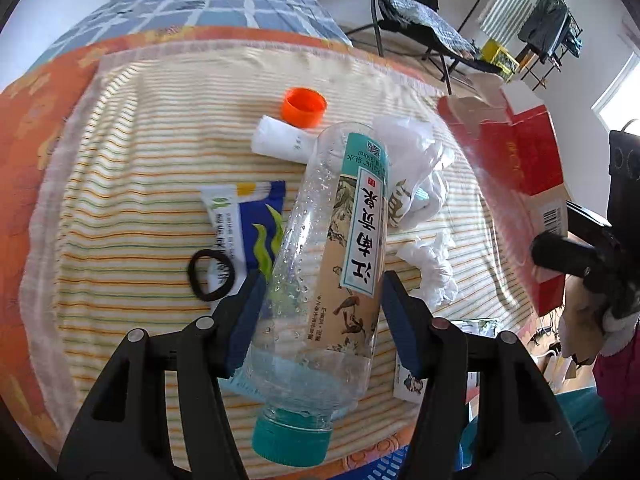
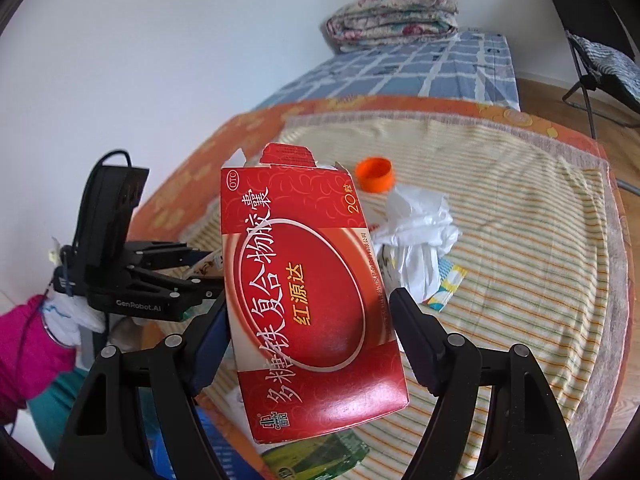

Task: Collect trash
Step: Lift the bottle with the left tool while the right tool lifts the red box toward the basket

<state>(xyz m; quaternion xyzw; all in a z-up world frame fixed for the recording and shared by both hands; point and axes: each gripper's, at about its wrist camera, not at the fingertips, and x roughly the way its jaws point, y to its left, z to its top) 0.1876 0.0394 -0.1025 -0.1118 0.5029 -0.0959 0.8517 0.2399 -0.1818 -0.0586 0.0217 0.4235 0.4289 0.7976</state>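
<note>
A clear plastic bottle point(image 1: 320, 240) with a teal cap and a beige label hangs above the striped towel point(image 1: 140, 160), cap toward the camera. My left gripper point(image 1: 323, 280) is shut on its body, one blue pad on each side. A red medicine box point(image 2: 304, 264), its top flap open, sits between the pads of my right gripper point(image 2: 311, 296), which is shut on it and holds it off the bed. On the towel lie an orange cap point(image 1: 304, 106), a white paper roll point(image 1: 280, 142), crumpled white plastic point(image 1: 420, 168), a blue-and-white wrapper point(image 1: 248, 220) and a black hair tie point(image 1: 211, 276).
An orange-bordered blanket point(image 2: 520, 114) and a blue checked sheet point(image 2: 440, 68) cover the bed, with a folded quilt point(image 2: 394, 16) at its far end. A black folding chair point(image 2: 592, 40) stands beside the bed. A green packet point(image 2: 316, 456) lies at the near edge, over a blue crate point(image 1: 384, 468).
</note>
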